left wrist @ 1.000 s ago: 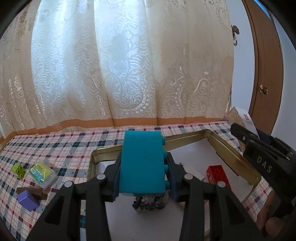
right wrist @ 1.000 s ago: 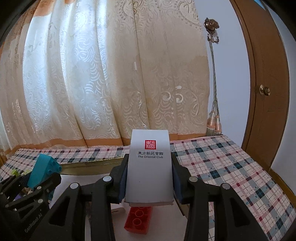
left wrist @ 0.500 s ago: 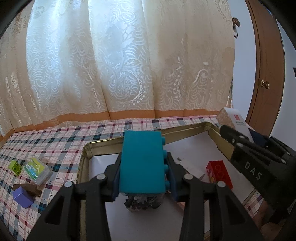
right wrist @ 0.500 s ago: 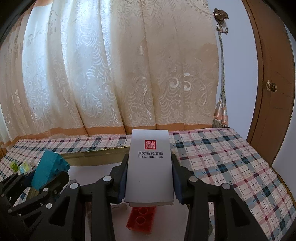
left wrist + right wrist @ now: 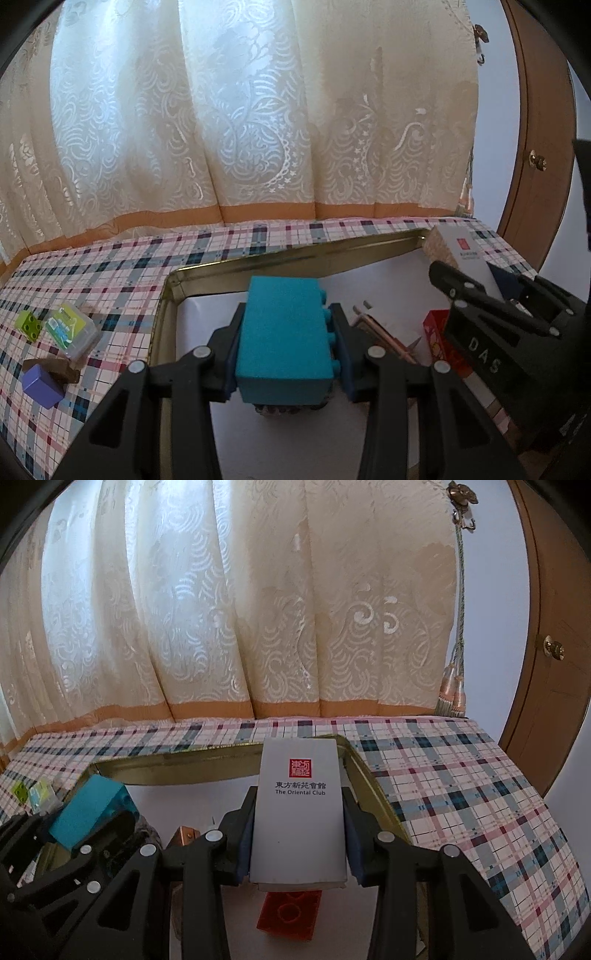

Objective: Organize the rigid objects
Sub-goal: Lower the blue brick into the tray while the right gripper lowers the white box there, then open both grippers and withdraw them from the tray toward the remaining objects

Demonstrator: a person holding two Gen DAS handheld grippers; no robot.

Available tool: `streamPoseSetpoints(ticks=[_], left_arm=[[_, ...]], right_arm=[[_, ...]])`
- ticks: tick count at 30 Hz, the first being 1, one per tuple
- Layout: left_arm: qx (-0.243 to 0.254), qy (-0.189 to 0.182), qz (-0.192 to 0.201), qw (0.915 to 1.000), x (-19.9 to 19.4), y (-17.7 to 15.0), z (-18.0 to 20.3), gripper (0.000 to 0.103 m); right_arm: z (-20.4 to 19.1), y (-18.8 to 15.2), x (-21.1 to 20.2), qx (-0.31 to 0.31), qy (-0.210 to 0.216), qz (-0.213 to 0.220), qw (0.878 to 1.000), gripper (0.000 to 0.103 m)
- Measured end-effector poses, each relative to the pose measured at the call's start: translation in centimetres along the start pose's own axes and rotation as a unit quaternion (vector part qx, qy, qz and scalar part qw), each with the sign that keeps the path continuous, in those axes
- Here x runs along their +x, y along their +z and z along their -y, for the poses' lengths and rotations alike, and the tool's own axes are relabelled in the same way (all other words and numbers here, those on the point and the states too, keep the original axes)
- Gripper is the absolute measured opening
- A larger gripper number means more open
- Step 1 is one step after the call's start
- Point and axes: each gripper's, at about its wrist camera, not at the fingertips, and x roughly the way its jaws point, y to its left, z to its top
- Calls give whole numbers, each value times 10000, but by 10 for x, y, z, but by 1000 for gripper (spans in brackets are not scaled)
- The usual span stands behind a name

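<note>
Rigid objects are being gathered into a shallow gold-rimmed metal tray [image 5: 295, 254] with a white floor, set on a plaid tablecloth [image 5: 461, 775]. A teal plastic building brick [image 5: 284, 343] is clamped between the pads of the left gripper [image 5: 286, 363] and held above the tray's left part. A white rectangular card box printed "The Oriental Club" [image 5: 299, 812] is gripped by the right gripper [image 5: 297, 843] over the tray's right part, close to the right rim.

Several risks are judged from here. The two grippers are held close together over one tray, so a collision could be caused by either drifting sideways. A red plastic brick [image 5: 290, 914] lies directly under the white box, and a dark, indistinct item is seen under the teal brick; either held object could land tilted on these if released straight down. The box could also catch the right rim.

The teal brick's long axis runs away from the camera toward the curtain, with its studs turned to the right pad. The box's long axis likewise points away, its printed face up.

A purple block [image 5: 40, 382], a green brick [image 5: 27, 324] and a clear case with a green insert [image 5: 72, 328] are left outside, on the cloth.
</note>
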Motion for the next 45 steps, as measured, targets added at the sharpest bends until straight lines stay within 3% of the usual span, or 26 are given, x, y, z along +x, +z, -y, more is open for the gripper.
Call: streamPoseSetpoints(ticks=[19, 21, 25, 26, 28, 29, 31, 39, 45], left_arm=[[-46, 15, -85, 10000, 6, 1, -7, 41], [-3, 19, -37, 10000, 4, 1, -6, 54], [146, 438, 244, 9986, -5, 0, -5, 84], [103, 480, 274, 9984, -7, 0, -7, 94], [-8, 551, 459, 9974, -14, 0, -13, 103], [-31, 534, 559, 9970, -18, 0, -15, 103], [-19, 503, 711, 9962, -24, 0, -19, 103], [-205, 555, 927, 9939, -34, -4, -36, 103], [-261, 681, 987, 9924, -39, -8, -48, 103]], right_arm=[[-5, 3, 14, -49, 153, -240, 9996, 44], [-5, 2, 13, -6, 236, -227, 9995, 44], [-2, 1, 10, 95, 262, -193, 9994, 48], [1, 2, 8, 165, 239, -146, 9995, 50], [8, 3, 2, 342, 237, 4, 9991, 59], [13, 3, -3, 472, 231, 134, 9985, 70], [21, 3, -13, 671, 212, 430, 9966, 78], [26, -1, -33, 863, 146, 989, 9912, 78], [21, -7, -54, 751, -426, 1638, 9827, 78]])
